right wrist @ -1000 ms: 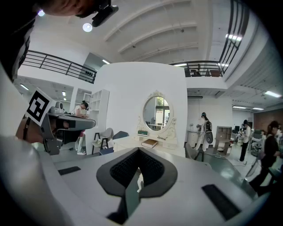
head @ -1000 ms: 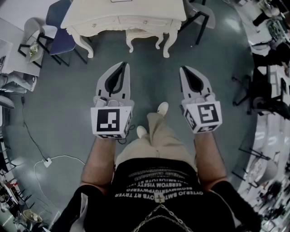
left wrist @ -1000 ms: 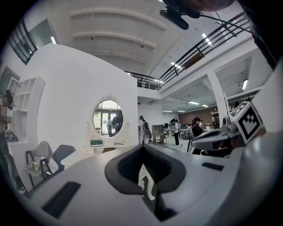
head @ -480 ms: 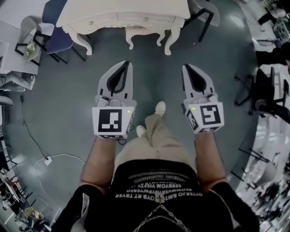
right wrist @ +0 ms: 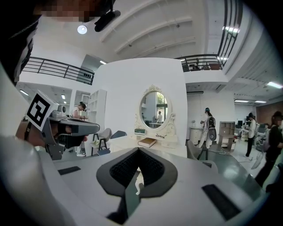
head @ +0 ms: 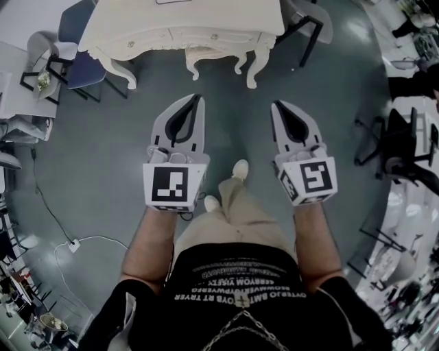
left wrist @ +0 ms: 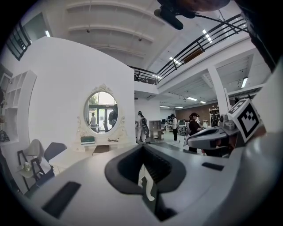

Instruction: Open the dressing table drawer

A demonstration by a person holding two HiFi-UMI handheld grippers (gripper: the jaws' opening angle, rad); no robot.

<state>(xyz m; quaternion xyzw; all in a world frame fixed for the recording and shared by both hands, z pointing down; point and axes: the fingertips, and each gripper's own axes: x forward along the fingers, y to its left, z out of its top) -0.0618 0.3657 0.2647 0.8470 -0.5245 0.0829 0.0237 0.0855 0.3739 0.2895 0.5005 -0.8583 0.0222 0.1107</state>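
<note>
Your head view looked dim and grey; your 2 gripper views were bright under a ceiling light (right wrist: 82,29), warped at the edges, blurred up close.

An open-plan workspace hall: mezzanine railing (right wrist: 57,70), chairs (head: 84,67), people (left wrist: 193,128) standing about.

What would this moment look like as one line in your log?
stage: before contact | dressing table: ahead, untouched | drawer: closed | left tongs: shut, empty | right tongs: shut, empty
</note>
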